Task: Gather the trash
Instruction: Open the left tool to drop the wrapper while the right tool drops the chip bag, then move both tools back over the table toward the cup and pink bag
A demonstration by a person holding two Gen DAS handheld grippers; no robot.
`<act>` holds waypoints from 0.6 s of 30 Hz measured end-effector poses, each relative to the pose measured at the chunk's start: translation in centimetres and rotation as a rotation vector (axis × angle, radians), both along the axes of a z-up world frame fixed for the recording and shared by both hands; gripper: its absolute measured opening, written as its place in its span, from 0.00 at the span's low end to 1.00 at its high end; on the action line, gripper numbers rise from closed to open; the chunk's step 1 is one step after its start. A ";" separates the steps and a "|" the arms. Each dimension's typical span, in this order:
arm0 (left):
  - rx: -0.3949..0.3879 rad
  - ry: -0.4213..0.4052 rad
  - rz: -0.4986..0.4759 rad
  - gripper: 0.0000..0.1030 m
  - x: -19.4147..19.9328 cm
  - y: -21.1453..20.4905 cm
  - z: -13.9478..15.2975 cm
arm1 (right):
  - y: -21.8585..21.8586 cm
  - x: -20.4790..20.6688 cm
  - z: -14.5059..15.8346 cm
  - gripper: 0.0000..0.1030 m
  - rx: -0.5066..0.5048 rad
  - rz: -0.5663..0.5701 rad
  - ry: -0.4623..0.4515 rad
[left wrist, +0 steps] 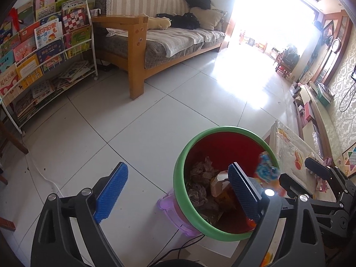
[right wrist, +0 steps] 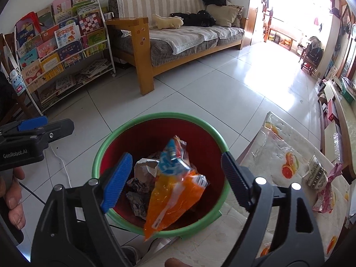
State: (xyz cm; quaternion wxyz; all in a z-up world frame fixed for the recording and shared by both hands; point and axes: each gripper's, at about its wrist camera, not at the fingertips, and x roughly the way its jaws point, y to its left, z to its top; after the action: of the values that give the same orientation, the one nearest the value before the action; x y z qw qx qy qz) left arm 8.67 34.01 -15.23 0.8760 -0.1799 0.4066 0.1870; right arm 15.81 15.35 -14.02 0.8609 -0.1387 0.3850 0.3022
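A red trash bin with a green rim stands on the floor beside the table; it also shows in the left wrist view. Crumpled paper lies inside it. An orange and blue snack bag hangs loose between the jaws of my right gripper, over the bin; neither pad touches it. The bag shows blurred in the left wrist view. My right gripper is open. My left gripper is open and empty, its right finger over the bin.
A table with a fruit-print cover is at the right, with a patterned cup and a pink wrapper on it. A purple stool stands under the bin's near side. A sofa and a book rack stand beyond.
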 end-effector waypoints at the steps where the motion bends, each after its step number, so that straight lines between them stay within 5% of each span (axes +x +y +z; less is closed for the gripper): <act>1: 0.000 -0.001 -0.004 0.85 0.0 -0.1 0.0 | -0.2 0.0 0.1 0.85 0.004 -0.005 -0.004; 18: 0.023 -0.045 -0.116 0.86 1.1 -6.5 3.1 | -8.0 -1.3 3.6 0.93 0.038 -0.104 -0.070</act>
State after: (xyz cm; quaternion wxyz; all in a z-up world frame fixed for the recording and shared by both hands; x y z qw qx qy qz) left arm 9.78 27.52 -12.16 0.8963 -0.1499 0.3942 0.1367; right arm 14.48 7.38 -10.46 0.8909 -0.1126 0.3556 0.2591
